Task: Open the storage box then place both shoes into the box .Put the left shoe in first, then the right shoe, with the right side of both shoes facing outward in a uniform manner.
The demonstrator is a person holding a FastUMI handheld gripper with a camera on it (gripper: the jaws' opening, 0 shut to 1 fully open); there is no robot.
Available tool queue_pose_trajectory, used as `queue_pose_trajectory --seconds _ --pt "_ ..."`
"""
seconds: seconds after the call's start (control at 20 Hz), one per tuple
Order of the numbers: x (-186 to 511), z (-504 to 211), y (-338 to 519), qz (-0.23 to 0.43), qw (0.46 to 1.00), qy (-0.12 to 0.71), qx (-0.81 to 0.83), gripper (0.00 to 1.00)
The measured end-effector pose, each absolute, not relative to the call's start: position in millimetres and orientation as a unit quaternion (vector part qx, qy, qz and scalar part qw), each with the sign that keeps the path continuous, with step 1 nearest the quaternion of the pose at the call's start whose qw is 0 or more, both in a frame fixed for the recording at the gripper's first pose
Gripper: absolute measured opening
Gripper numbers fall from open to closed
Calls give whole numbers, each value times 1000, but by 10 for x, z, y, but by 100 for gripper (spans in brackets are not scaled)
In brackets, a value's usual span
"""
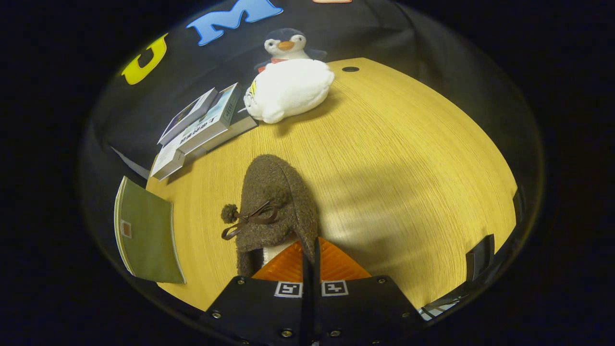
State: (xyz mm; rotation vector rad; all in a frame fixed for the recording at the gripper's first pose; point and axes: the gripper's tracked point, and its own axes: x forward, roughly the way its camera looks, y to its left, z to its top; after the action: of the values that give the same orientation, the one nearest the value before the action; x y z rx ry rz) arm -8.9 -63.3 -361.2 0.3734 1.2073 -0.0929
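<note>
A brown fuzzy shoe with a small bow and pom-pom lies straight ahead of my fingers, its toe pointing away over the wooden table. Its white lining shows at the opening, just left of the fingers. My gripper is shut, and the two fingers pinch the right-hand rim of the shoe's opening between them. The shoe's heel is hidden under the fingers. I cannot tell whether the shoe rests on the table or hangs just above it.
Beyond the shoe, a white penguin plush sits at the table's far edge. A stack of books lies to its left. A green notebook overhangs the near left edge. A dark object stands at the right edge.
</note>
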Motion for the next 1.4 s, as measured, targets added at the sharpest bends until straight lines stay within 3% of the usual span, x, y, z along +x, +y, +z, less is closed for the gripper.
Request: queue_pose_trajectory --seconds 0.55,1.4 --pt "42 -3005 -161 -43 822 524 219 0" --pt "313 -2122 1210 9 843 484 235 0"
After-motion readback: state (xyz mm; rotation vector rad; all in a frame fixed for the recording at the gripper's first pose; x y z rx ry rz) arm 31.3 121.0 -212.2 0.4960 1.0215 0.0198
